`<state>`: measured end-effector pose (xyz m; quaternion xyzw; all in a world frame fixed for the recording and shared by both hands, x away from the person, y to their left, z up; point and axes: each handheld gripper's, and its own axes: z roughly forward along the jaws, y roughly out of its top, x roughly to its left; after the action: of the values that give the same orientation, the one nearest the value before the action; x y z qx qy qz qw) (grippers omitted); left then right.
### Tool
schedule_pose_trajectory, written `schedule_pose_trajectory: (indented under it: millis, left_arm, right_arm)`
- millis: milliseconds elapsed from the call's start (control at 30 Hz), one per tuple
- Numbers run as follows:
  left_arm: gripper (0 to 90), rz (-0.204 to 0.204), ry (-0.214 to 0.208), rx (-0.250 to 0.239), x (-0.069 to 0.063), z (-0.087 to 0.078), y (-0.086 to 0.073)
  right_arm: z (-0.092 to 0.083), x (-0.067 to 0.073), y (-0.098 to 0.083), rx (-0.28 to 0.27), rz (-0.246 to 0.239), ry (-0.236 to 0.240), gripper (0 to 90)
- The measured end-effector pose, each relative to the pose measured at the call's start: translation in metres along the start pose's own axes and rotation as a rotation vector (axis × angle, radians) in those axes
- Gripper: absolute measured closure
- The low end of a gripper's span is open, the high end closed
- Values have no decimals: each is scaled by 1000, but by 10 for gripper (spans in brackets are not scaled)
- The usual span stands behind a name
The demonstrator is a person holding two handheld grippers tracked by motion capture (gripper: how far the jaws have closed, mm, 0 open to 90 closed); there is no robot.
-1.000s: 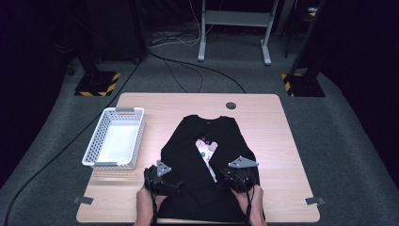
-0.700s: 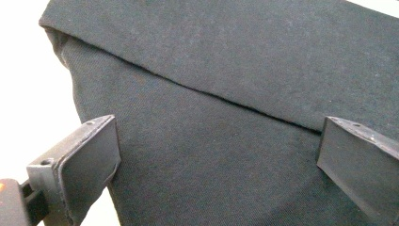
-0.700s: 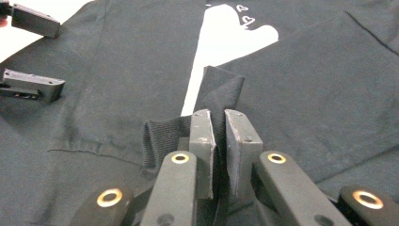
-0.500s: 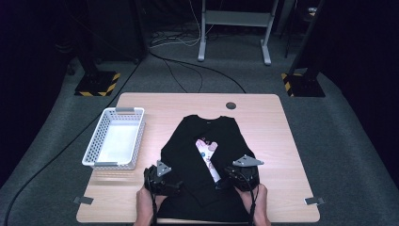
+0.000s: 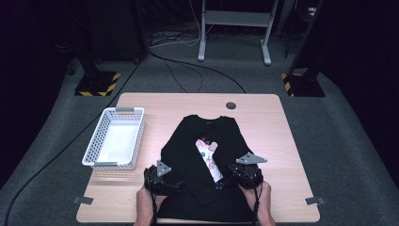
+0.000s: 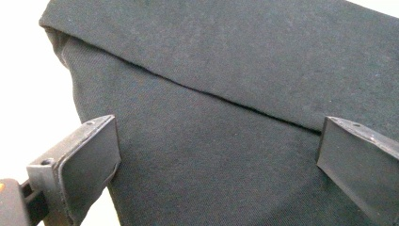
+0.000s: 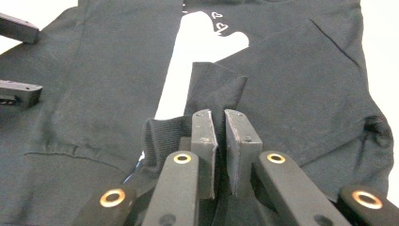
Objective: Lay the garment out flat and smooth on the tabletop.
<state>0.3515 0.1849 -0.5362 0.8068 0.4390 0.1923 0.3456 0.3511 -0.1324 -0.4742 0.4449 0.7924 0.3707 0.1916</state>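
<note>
A black long-sleeved shirt [image 5: 188, 146] lies flat on the table, its white print [image 5: 207, 157] showing between the folded-in sides. My right gripper [image 5: 227, 181] is at the shirt's lower right. In the right gripper view it [image 7: 221, 127] is shut on a bunched fold of the black sleeve [image 7: 214, 87], with the ribbed cuff [image 7: 160, 136] just to its left. My left gripper [image 5: 176, 184] hovers at the lower left of the shirt. In the left gripper view its jaws [image 6: 216, 160] stand wide open over the black cloth [image 6: 211, 70], nothing pinched between them.
A white perforated basket [image 5: 96, 141] stands on the table's left side. The wooden table [image 5: 268, 127] has a round cable hole [image 5: 230, 105] at its back edge. The person's hands enter at the front edge. Dark floor, cables and stands lie beyond.
My right gripper has edged slightly to the right with the sleeve in it. The left gripper has stayed where it was.
</note>
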Motion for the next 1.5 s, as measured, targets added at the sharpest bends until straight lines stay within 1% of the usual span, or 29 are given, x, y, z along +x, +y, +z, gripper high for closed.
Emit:
schedule_pose_trajectory:
  millis: [167, 267, 533, 667, 900, 1500]
  left_arm:
    - [1, 0, 0, 0, 0, 0, 0]
    - [1, 0, 0, 0, 0, 0, 0]
    - [1, 0, 0, 0, 0, 0, 0]
    - [1, 0, 0, 0, 0, 0, 0]
    - [1, 0, 0, 0, 0, 0, 0]
    - [1, 0, 1, 0, 0, 0, 0]
  right_arm:
    - [0, -2, 2, -5, 4, -6, 831]
    - [-1, -3, 3, -3, -3, -15, 833]
    - [-3, -12, 1, -6, 22, -29, 833]
    - [-3, -13, -1, -5, 9, -37, 833]
    - [-8, -23, -2, -21, 30, -51, 834]
    - [-22, -43, -8, -38, 75, -101, 833]
